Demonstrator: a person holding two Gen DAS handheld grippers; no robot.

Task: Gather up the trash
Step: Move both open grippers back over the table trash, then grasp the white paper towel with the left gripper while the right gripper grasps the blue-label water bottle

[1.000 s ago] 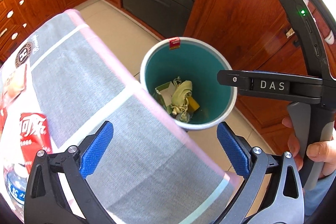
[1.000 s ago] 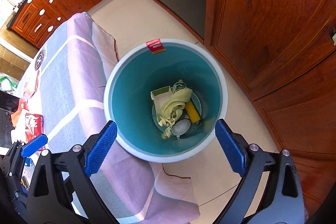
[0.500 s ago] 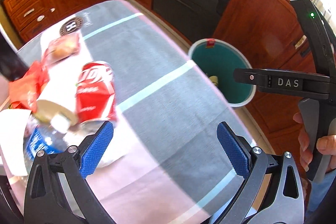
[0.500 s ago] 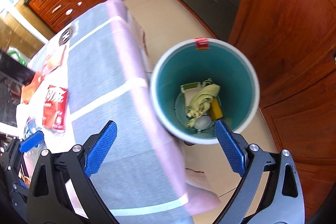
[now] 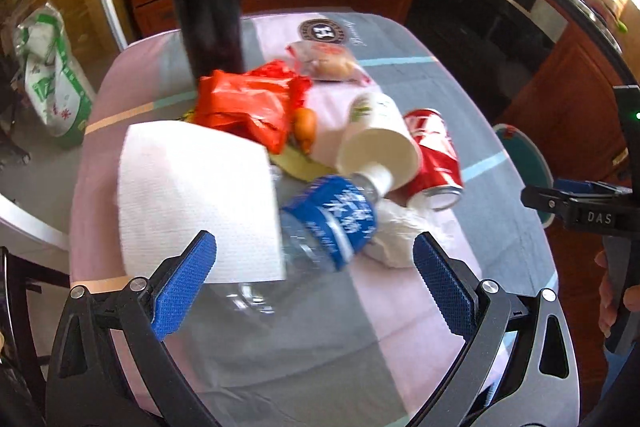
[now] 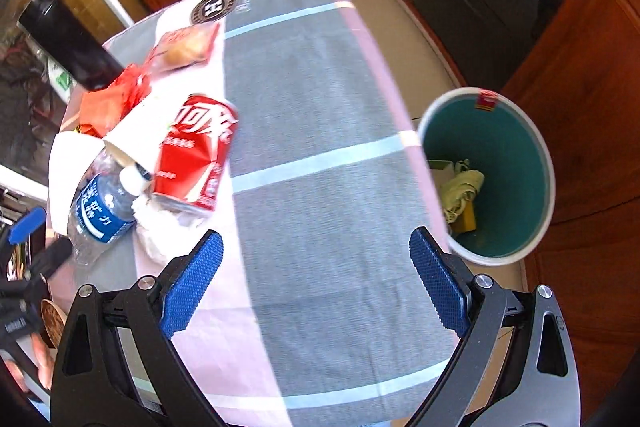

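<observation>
1. The teal bin's (image 6: 508, 163) interior is being shown only in the right view.
2. The plastic bottle (image 5: 328, 223) is lying on the table (image 5: 472, 227), cap toward the paper cup (image 5: 380, 147).
3. The left gripper (image 5: 316, 279) and right gripper (image 6: 316, 279) are being held wide open, empty.

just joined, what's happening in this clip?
A person is clearing trash off a cloth-covered table with a hand-held gripper in each hand. Both are open and hold nothing. The left hand-held gripper points at the pile: a plastic bottle, a crushed red can, a paper cup, tissue and an orange bag. The right hand-held gripper is over bare cloth, beside the teal bin, which already holds some scraps.
</observation>
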